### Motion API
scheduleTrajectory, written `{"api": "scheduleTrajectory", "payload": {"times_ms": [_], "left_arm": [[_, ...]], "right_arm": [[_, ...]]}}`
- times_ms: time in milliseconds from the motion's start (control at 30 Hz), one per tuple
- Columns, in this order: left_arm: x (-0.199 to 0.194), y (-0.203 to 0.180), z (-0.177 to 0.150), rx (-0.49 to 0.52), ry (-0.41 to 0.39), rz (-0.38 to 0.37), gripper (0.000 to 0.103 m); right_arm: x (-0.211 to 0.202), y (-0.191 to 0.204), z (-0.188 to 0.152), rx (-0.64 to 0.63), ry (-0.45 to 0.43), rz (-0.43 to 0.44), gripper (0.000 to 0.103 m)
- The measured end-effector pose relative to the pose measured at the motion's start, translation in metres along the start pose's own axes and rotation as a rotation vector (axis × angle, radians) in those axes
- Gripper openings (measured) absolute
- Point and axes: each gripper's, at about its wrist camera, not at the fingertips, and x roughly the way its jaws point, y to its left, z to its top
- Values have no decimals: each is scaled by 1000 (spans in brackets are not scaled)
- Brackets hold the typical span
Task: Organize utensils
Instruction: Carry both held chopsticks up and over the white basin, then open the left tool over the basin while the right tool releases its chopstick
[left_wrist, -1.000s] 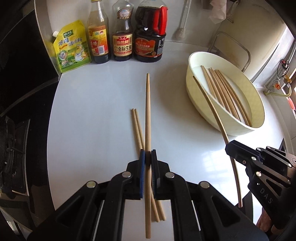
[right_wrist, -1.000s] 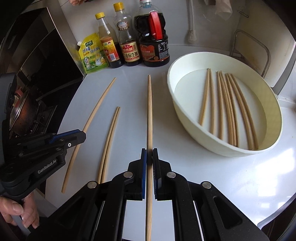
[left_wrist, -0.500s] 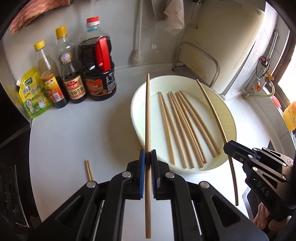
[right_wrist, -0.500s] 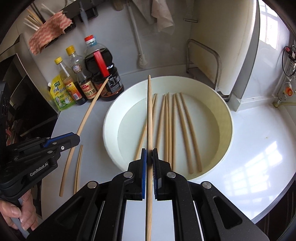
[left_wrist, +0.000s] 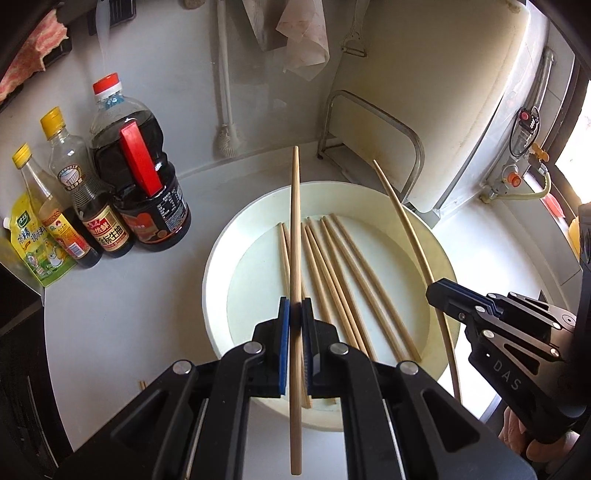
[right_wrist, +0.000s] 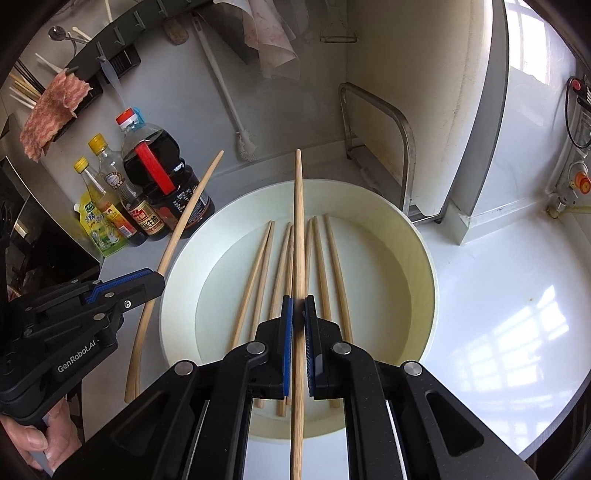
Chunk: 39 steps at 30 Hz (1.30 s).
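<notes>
My left gripper (left_wrist: 294, 306) is shut on a long wooden chopstick (left_wrist: 294, 236) and holds it above the cream bowl (left_wrist: 441, 258). My right gripper (right_wrist: 298, 304) is shut on another long chopstick (right_wrist: 298, 229), also over the bowl (right_wrist: 424, 258). Several chopsticks (left_wrist: 343, 280) lie side by side on the bowl's floor; they also show in the right wrist view (right_wrist: 332, 266). Each gripper appears in the other's view: the right gripper (left_wrist: 436, 291) with its chopstick (left_wrist: 410, 229) at the bowl's right rim, the left gripper (right_wrist: 157, 282) with its chopstick (right_wrist: 181, 225) at the left rim.
Three sauce bottles (left_wrist: 144, 192) and a green seasoning pouch (left_wrist: 31, 240) stand at the back left on the white round table (left_wrist: 110, 314). A metal rack (left_wrist: 373, 147) stands behind the bowl. A chopstick end (left_wrist: 142, 385) lies on the table at my left.
Both grippers have lifted their chopsticks off the table and moved forward over the bowl. The chopsticks left on the table have dropped almost out of view.
</notes>
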Motion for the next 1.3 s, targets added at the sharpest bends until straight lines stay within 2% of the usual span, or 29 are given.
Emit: {"api": "scheduleTrajectory", "payload": {"times_ms": [467,833,1033,1300], "left_arm": [[46,-9,26,-20,71,29,7],[80,-10,19,-19,158,17,7],[93,-11,13,-10,183,38,7],[94,-6,10,-36,201,55,9]], "right_arm": [[55,-21,27,-1,74,46,6],[83,-23,14,14,155,40,6],[92,-25,10,24,195,27,6],[92,-26,9,30,192,30,7]]}}
